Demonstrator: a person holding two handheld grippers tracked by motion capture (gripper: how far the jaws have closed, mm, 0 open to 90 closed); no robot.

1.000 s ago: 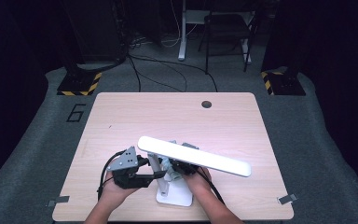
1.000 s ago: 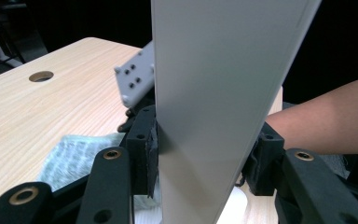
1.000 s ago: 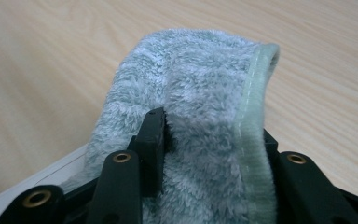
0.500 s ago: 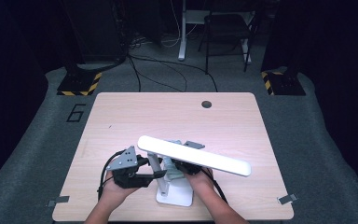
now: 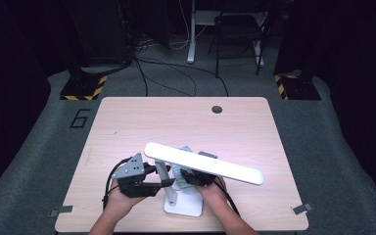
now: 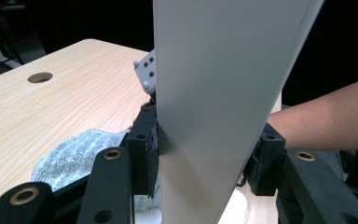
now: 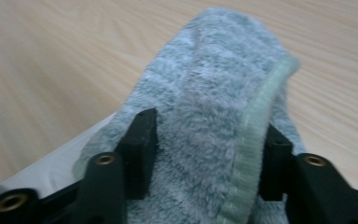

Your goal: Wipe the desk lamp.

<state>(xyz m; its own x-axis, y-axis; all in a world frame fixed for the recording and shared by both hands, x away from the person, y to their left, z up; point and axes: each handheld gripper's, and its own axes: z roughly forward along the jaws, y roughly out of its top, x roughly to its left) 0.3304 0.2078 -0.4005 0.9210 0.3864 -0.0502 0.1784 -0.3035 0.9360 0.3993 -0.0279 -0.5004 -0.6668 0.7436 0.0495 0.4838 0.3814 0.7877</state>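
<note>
A white desk lamp stands near the table's front edge, with a flat base (image 5: 190,205), an upright post (image 5: 168,182) and a long lit head (image 5: 203,164). My left gripper (image 5: 157,176) comes in from the left and is shut on the post (image 6: 214,107), with a pad pressed on each side. My right gripper (image 5: 185,179) is under the lamp head, just right of the post. Its jaws have just been opening. A grey-green terry cloth (image 7: 209,93) lies bunched and loose between them, over the lamp base. The cloth (image 6: 70,156) also shows behind the post.
The light wooden table (image 5: 176,122) has a round cable hole (image 5: 217,109) at its far edge. Dark floor with cables, a chair and striped stands surrounds it. The person's right forearm (image 6: 326,116) lies close behind the post.
</note>
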